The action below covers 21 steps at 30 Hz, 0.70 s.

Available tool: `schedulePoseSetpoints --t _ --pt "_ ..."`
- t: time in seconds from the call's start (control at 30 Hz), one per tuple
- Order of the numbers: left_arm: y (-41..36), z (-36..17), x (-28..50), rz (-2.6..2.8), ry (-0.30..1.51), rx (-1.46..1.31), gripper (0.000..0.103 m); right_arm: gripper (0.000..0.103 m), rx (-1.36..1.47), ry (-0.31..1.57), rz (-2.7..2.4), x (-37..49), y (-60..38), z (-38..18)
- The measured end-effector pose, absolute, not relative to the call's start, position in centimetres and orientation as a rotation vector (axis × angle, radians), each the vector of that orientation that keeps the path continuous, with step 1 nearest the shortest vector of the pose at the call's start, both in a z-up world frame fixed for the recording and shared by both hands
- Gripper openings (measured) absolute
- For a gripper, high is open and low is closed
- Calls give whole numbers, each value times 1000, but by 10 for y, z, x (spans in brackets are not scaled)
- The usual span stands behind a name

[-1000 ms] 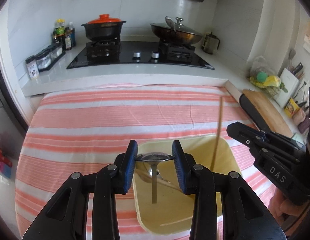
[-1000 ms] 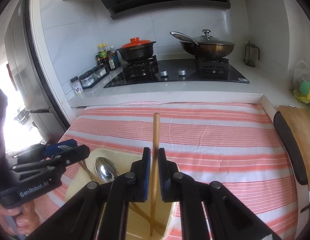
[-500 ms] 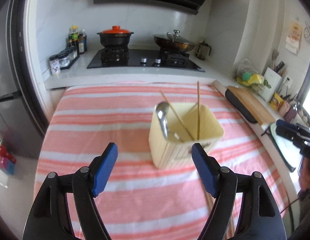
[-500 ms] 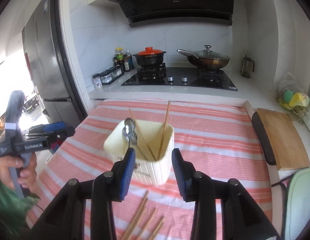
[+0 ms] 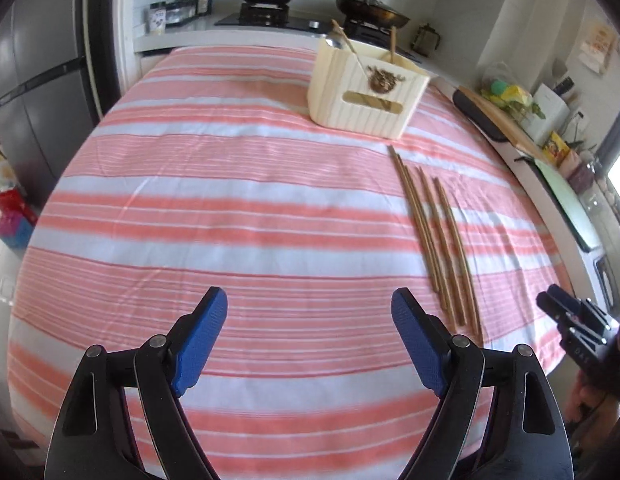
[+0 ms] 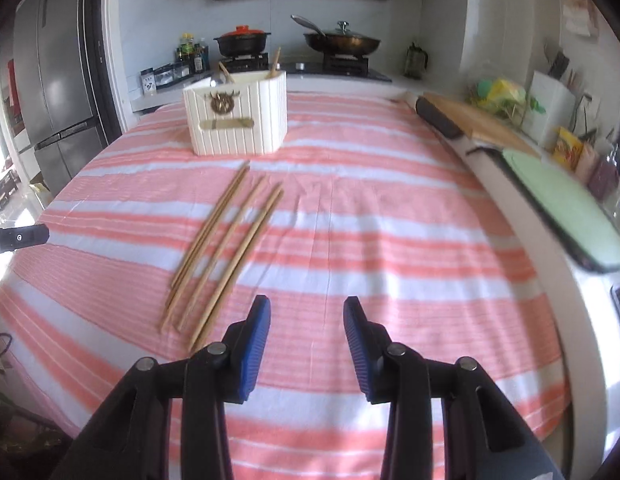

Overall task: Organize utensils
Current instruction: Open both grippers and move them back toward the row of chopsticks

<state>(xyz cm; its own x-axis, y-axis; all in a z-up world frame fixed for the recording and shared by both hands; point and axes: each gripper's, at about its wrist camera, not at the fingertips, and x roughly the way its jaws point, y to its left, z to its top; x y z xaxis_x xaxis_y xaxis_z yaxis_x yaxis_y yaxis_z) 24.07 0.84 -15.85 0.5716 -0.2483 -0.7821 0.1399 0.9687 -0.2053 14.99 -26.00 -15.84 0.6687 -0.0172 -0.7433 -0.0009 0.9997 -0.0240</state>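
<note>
Only right wrist view shows the green board [image 6: 565, 204].

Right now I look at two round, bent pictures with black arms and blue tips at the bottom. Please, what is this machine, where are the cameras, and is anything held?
It is no robot: a person holds one pinching tool in each hand. Each tool has a wide-angle camera that looks along its two blue-tipped fingers. One picture shows the left tool, its jaws opening; the other shows the right tool, open. Both hold nothing. On the striped cloth lie loose chopsticks. Behind them stands a cream box with a spoon and chopsticks inside.
</note>
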Motion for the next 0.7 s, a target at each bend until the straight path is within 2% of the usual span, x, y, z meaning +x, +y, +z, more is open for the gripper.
schedulePoseSetpoints --t 0.7 --pt "-39 -151 245 -137 848 51 89 39 4 820 -4 137 -255 -174"
